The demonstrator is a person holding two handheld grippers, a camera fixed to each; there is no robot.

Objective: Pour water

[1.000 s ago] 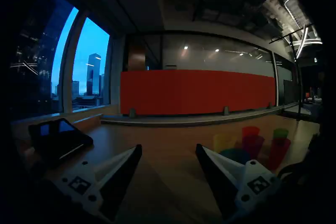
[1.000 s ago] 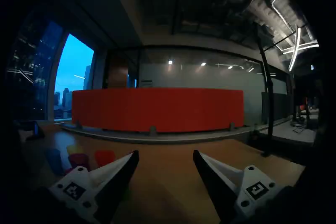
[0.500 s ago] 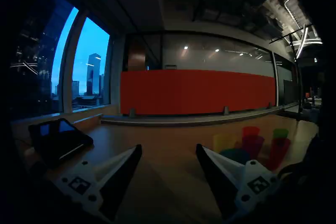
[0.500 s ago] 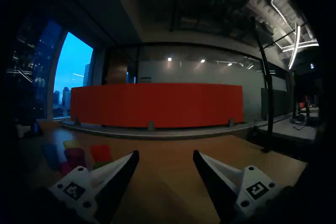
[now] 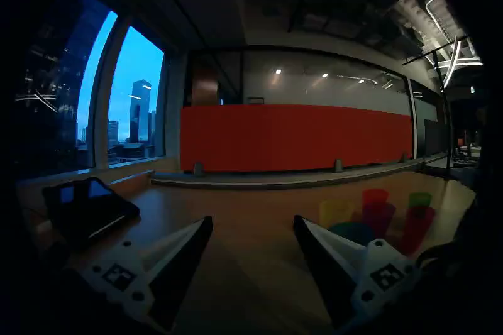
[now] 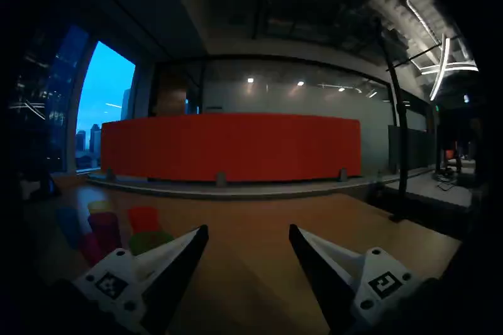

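Several coloured plastic cups (image 5: 377,219) stand in a cluster on the wooden table, right of my left gripper (image 5: 253,225); a blue one sits just behind its right finger. The left gripper is open with nothing between its fingers. In the right gripper view the same cups (image 6: 107,228) stand at the lower left: blue, yellow, magenta, red and green. My right gripper (image 6: 248,232) is open and empty, with its left finger close to the green cup (image 6: 149,241). The room is dim, and whether any cup holds water cannot be seen.
A dark tablet-like device (image 5: 88,206) lies on the table at the left, near the window. A red partition (image 5: 295,137) runs along the table's far edge. A dark post (image 6: 399,165) stands at the right. Bare wood stretches ahead of both grippers.
The right gripper's view has tilted down and moved, so the cups show higher and more fully at its left. The left gripper has stayed still.
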